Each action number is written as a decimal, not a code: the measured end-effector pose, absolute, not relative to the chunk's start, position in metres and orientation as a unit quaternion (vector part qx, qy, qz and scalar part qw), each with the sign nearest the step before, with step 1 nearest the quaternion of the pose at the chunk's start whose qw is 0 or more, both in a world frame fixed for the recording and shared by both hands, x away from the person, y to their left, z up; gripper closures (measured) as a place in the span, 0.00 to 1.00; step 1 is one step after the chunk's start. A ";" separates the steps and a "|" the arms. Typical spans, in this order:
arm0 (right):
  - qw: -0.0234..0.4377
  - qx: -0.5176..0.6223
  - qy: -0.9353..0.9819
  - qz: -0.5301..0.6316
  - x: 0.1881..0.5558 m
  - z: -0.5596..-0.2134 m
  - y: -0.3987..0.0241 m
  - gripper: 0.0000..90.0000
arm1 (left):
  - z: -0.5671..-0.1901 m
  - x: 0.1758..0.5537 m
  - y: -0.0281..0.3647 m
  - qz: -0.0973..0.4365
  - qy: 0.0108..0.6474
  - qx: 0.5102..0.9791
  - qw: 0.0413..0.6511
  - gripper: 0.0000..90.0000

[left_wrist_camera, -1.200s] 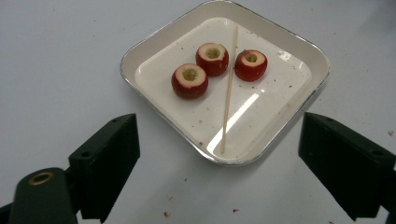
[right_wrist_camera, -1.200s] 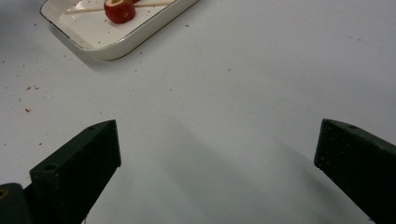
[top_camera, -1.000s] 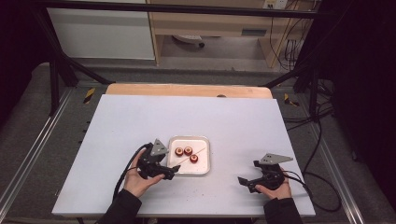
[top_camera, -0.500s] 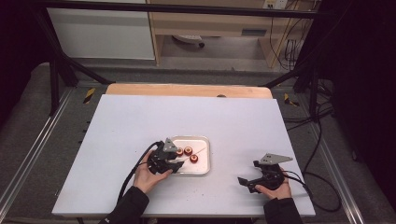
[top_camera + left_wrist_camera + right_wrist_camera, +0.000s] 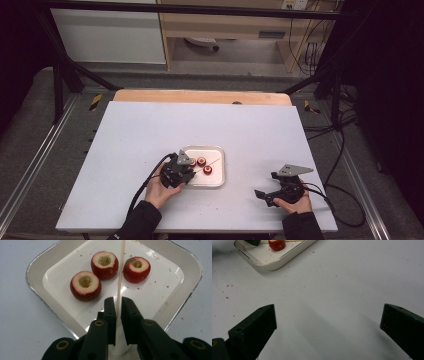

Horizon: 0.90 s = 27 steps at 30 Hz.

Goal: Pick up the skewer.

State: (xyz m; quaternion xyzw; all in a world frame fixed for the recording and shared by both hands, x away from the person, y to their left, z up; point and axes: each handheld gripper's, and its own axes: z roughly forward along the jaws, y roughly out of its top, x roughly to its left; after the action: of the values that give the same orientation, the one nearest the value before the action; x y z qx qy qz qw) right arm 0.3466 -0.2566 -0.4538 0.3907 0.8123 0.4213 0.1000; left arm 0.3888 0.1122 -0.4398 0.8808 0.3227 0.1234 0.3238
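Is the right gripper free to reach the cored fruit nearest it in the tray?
Probably yes: the right gripper is open, bare table lies between, and the nearest fruit is uncovered beside the skewer.

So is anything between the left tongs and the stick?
No. The stick already sits between the jaws of the left tongs, which have just been closing around it. The three hollowed red fruits lie in the tray to either side of the stick, not in the way.

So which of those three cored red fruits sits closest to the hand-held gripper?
The leftmost cored fruit, nearest the left hand-held gripper; the other two lie farther back.
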 end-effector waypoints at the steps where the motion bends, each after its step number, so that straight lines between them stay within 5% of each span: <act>1: 0.100 0.391 0.812 0.421 0.347 -0.454 -0.257 0.01 | -0.440 0.389 0.112 0.123 0.323 0.881 0.324 0.93; 27: 0.107 0.385 0.815 0.420 0.346 -0.453 -0.256 0.01 | -0.429 0.382 0.121 0.125 0.321 0.864 0.368 0.99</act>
State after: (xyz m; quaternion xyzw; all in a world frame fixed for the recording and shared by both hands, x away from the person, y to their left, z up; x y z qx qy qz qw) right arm 0.3461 -0.2560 -0.4527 0.3851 0.8149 0.4196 0.1075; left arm 0.3820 0.1215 -0.4289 0.8637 0.3207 0.1253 0.3679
